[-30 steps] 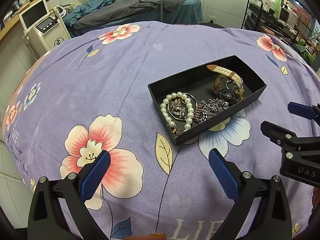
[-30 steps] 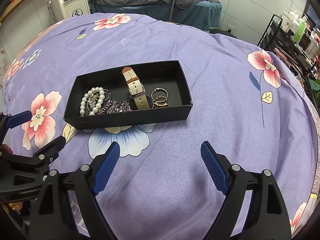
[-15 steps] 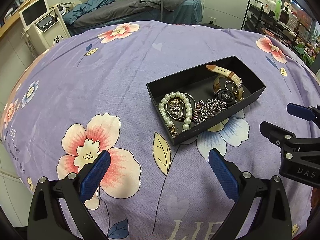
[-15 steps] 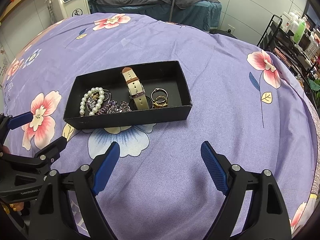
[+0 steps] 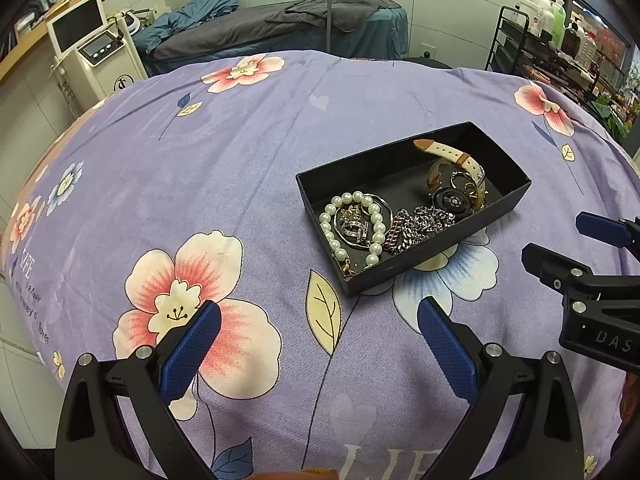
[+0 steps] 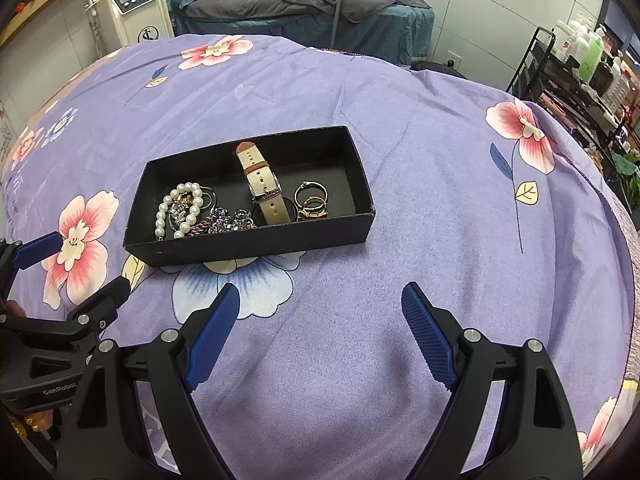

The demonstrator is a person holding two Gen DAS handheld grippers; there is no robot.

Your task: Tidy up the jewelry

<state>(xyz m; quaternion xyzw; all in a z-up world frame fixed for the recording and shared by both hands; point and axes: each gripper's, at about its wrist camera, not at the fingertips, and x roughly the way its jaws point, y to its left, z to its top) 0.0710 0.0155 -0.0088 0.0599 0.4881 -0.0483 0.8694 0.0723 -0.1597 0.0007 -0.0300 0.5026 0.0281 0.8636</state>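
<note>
A shallow black box (image 6: 248, 242) is seen on a surface covered with a purple floral cloth (image 6: 360, 88); whether a counter or a bed lies beneath cannot be told. All the jewelry in view lies inside the box. Toward the box's left end a pearl bracelet (image 6: 176, 210) is looped around a small silver and gold piece; next to it, toward the box's middle, a chunky chain (image 6: 224, 224) is bunched against the near wall; at the middle a cream-strapped watch (image 6: 262, 186) is laid across the box; right of the watch a few gold rings (image 6: 312, 204) are clustered. No piece is seen on the cloth outside the box. The left gripper (image 5: 316, 340) and the right gripper (image 6: 320, 332) are held above the cloth on the near side of the box, each with its jaws spread wide and nothing held between them. The scene would fit pieces already gathered into the box, or pieces waiting there to be sorted or taken out. If a piece is to be lifted, one item should be singled out, since the pearls, chain and watch lie touching and would likely drag together. Compared with a second ago, almost nothing is changed: the box and its contents are placed as before, and only a very slight shift of the left view is noticed.
</note>
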